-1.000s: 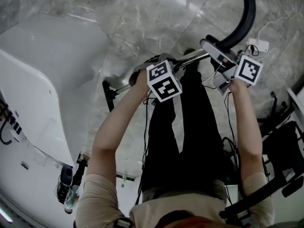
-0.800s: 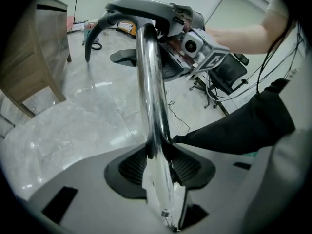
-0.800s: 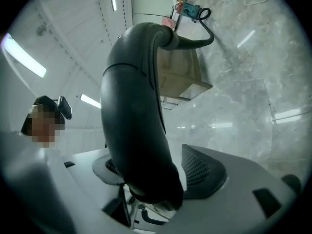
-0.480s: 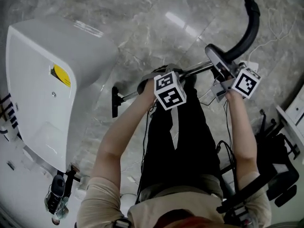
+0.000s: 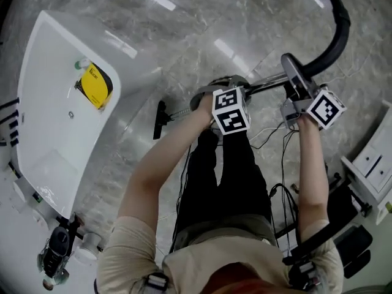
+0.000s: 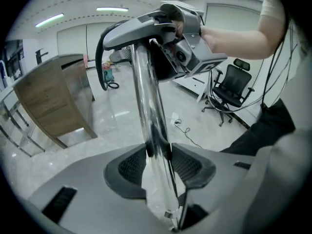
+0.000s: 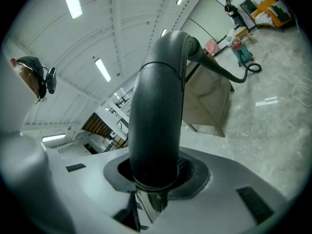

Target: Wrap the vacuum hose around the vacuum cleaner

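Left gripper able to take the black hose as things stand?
Probably not. The left gripper is shut on the chrome tube, so it would have to let go first; the black hose curves away beyond the handle.

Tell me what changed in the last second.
The right gripper has just been closing its jaws and now clamps the black hose near its handle. The head view now takes in more of the white machine. The left gripper stays clamped on the chrome tube.
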{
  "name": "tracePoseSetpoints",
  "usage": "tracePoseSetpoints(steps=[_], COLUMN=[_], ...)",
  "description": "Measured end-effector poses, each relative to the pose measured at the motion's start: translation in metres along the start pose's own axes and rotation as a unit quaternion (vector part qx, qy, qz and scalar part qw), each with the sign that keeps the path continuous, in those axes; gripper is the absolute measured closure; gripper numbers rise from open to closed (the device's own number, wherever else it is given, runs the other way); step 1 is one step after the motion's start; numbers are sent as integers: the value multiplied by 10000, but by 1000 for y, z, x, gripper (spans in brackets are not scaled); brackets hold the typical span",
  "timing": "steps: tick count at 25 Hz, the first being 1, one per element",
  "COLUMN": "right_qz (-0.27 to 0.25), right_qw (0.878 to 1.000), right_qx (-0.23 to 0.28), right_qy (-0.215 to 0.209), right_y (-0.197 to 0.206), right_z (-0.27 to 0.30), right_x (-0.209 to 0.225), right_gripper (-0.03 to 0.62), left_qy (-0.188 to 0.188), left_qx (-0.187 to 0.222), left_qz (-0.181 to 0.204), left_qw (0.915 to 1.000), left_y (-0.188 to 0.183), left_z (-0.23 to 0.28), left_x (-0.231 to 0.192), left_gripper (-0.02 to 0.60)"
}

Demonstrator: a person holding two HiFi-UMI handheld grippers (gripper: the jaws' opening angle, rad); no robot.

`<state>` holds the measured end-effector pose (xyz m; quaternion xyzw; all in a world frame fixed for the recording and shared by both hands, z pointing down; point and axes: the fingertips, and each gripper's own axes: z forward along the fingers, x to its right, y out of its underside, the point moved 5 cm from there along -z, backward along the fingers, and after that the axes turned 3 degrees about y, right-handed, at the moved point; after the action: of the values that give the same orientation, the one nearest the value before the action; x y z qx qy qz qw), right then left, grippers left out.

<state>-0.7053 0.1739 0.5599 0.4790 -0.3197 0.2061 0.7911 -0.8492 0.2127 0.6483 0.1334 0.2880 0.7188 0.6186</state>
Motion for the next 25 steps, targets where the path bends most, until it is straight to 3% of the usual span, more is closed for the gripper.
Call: tracePoseSetpoints(steps=[5, 8, 10, 13, 17, 25], right_qz=[-332, -567, -665, -740, -866, -1407], right_qw=[9987, 9962, 9943, 9915, 9879, 9797], right_qx=[289, 345, 369, 415, 336, 133], right_qy=[260, 566, 752, 982, 1239, 1420], right_y=[-45, -73, -83, -105, -133, -187], right_z=[-22, -42, -53, -64, -80, -111], right_x=[-36, -43, -47, -47, -46, -27], right_gripper=[477, 480, 480, 480, 480, 480], left_qy=[-874, -1421, -1611, -1588, -1600, -2036], left_qx=[480, 717, 972, 1418, 1743, 1786], left_qz=[281, 198, -151, -885, -1580, -2069], left_qw=[9946, 9871, 9820, 9731, 9587, 9401], left_y=[-37, -63, -66, -68, -76, -125], left_z=[-31, -50, -74, -115, -164, -207], left_x=[3, 1, 1, 2, 9, 45], left_gripper=[419, 409, 408, 408, 409, 409])
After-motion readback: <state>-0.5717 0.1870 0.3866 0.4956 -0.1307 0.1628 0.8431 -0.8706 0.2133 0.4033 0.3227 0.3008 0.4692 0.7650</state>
